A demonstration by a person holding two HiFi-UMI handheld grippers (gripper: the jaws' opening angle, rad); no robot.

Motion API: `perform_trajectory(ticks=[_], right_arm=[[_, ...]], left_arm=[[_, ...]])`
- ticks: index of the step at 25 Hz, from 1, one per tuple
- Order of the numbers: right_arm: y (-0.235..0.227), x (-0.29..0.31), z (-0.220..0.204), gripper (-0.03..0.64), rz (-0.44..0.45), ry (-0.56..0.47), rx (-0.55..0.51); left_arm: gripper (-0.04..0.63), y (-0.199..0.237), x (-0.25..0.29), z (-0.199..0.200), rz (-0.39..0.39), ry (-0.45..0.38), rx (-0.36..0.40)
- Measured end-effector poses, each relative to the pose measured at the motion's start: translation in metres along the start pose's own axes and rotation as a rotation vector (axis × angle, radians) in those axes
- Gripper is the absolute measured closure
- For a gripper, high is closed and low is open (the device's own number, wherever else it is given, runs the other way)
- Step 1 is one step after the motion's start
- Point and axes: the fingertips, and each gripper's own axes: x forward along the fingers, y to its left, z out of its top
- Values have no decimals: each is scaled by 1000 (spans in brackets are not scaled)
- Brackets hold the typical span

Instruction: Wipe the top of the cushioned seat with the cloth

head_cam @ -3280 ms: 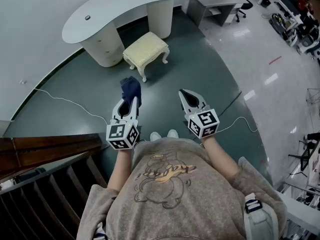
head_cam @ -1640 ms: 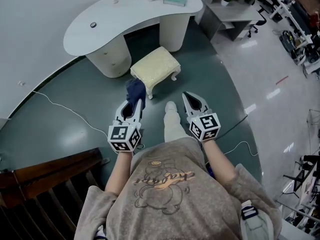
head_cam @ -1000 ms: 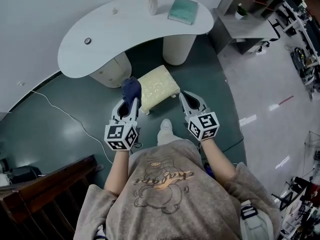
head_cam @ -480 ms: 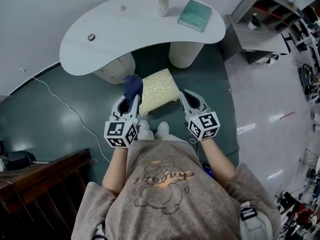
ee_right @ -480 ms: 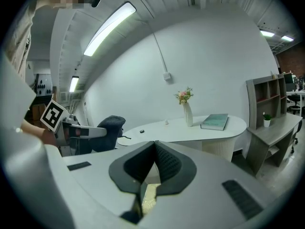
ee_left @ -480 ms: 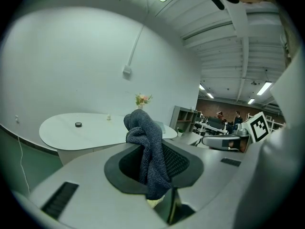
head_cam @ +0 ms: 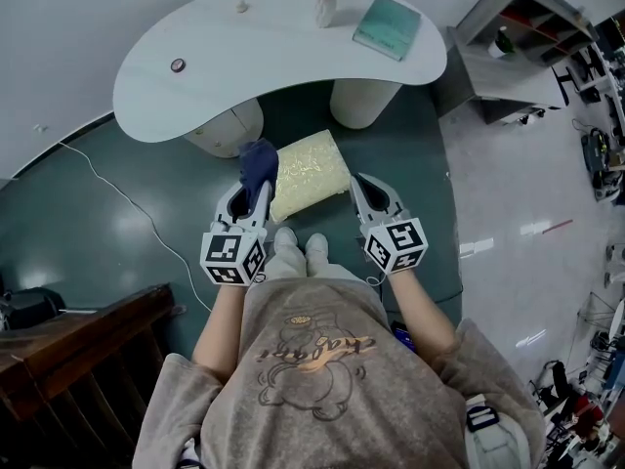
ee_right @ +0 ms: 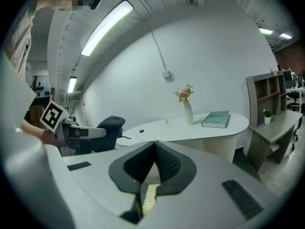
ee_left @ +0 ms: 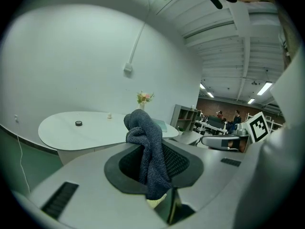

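1. Cloth (head_cam: 259, 164), dark blue & bunched, is sitting pinched in the L hand-held gripper (head_cam: 250, 195). Its jaws are clamping the fabric, w/ a fold sticking up above them and a tail hanging below.
2. R hand-held gripper (head_cam: 360, 184) is carrying nothing. Its jaws are pressing together, w/ only a sliver of pale yellow showing thru the gap under them.
3. Cushioned seat (head_cam: 311, 172) is lying just ahead of the person's shoes (head_cam: 299, 247), betw. the two grippers and in front of the white curved table (head_cam: 195, 62).
4. What's changing: a few secs ago the seat was lying well ahead across the green floor. The person has been walking up, so it's now sitting right at the feet. In the head view the cloth is now overlapping the seat's left edge rather than hanging short of it.
5. Meaning for the task: the approach is looking about done, but wiping isn't starting yet. The L gripper view is looking level across the table top, so the cloth is prob. being held above the cushion, not on it.
6. Next move is likely calling for lowering the L side until the fabric is pressing on the top.
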Motion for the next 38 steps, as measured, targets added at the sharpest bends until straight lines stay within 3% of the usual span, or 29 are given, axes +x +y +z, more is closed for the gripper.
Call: perform_trajectory(ticks=[9,19,38], right_arm=[[-13,40,-10,612,0,14,3],[-38,79,-49,612,-33,38,5],[-97,136,-144,612,-132,66,60]], left_arm=[[505,21,36,-19,-44,42,-8],[505,46,93,-53,-101,77,-20],[505,86,193,-160,-178,156,-4]])
